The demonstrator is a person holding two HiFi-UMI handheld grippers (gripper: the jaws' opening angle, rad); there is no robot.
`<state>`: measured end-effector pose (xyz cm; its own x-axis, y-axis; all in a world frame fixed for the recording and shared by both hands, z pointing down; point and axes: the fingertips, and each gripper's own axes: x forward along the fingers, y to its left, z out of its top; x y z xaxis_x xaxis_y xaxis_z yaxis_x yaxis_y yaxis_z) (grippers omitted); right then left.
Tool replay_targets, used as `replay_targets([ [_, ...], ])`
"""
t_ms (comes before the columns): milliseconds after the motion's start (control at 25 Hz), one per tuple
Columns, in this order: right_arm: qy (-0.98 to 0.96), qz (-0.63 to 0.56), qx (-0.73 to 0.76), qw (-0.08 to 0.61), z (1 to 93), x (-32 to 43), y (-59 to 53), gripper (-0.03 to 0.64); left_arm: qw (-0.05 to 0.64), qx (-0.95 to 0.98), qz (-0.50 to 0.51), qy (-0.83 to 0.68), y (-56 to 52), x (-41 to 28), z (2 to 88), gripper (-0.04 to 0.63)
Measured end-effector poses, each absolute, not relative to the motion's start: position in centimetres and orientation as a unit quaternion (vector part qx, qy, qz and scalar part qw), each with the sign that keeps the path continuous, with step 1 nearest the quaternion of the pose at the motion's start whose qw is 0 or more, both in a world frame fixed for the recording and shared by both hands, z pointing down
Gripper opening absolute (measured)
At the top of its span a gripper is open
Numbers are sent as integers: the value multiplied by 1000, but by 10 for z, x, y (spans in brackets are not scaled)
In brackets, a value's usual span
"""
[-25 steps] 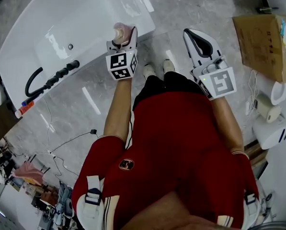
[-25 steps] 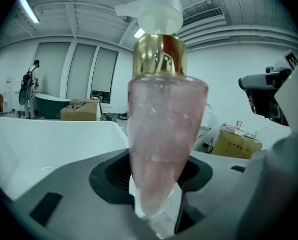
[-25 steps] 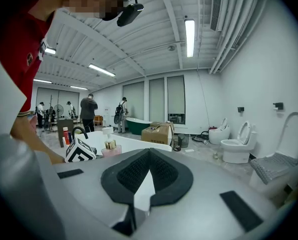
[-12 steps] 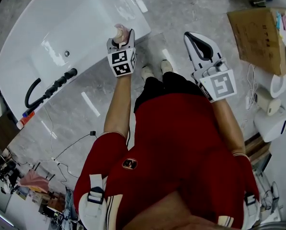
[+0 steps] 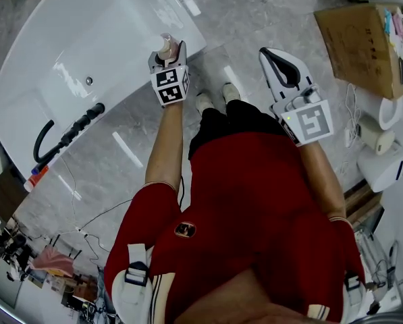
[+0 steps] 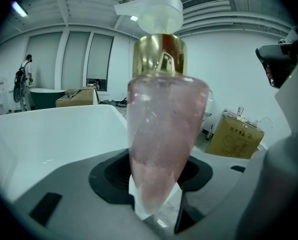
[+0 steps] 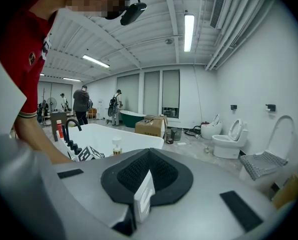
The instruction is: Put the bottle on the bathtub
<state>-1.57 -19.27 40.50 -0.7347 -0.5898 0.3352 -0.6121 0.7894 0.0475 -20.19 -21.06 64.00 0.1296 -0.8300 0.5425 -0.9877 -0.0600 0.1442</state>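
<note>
Comparing against one second back: the left hand-held gripper and the bottle it carries have moved from over the grey floor beside the bathtub to the bathtub's near rim, close to its corner. The person's feet are also closer to the bathtub's side. Judgement: the carry is nearly done and the set-down on the rim is due next, not yet begun.

Left hand-held gripper: jaws clamped on the narrow lower end of the bottle. The bottle is pink and translucent with a gold collar and a white pump. It is upright and held clear of any surface. Whether its base is above the rim or just short of it cannot be told.

Right hand-held gripper: jaws together, nothing between them, over the floor well apart from the bathtub.

Farther off: a black tap at the bathtub's far end, and a cardboard box well apart from the bathtub.
</note>
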Motion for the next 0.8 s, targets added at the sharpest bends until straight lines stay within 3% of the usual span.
replay_targets([
  [320,-921,48,329,201,416,-3,-196,-3,238,713,165,-639,-214,-196,649,227],
  [480,-930,38,321,176,411,-6,-200,-3,228,715,169,-639,-217,-190,650,227],
  [800,-925,49,323,191,416,-7,-200,-3,216,716,183,-638,-211,-187,650,227],
])
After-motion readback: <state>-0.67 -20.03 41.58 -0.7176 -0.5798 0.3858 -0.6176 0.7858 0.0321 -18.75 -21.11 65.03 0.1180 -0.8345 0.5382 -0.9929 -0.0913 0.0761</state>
